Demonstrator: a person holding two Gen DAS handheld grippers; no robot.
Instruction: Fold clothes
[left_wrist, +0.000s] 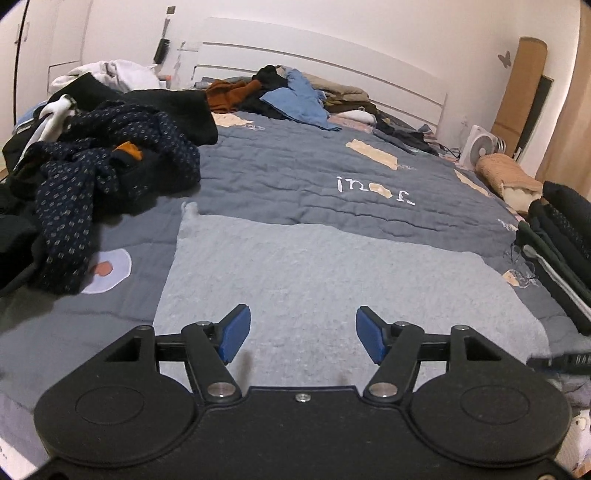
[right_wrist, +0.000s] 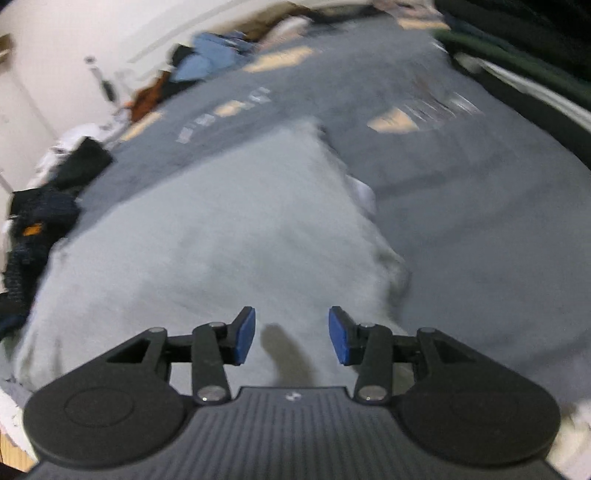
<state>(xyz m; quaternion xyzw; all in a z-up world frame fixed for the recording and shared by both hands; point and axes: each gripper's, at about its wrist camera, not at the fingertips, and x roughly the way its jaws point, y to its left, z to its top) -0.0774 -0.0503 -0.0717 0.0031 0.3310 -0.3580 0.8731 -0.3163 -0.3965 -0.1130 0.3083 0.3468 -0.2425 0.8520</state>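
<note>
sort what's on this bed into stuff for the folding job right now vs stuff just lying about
In the job:
light grey garment, spread flat
left gripper, open
right gripper, open

Lying about:
navy patterned garment
blue shirt
white fan

The left gripper (left_wrist: 303, 334) is sitting in the lower middle of its frame, its two blue pads (left_wrist: 234, 334) standing well apart with nothing between them. The right gripper (right_wrist: 291, 334) is likewise occupying the lower centre of its own frame, angled downward, its blue pads (right_wrist: 245, 334) parted by a narrower gap and gripping nothing. That view is blurring.
</note>
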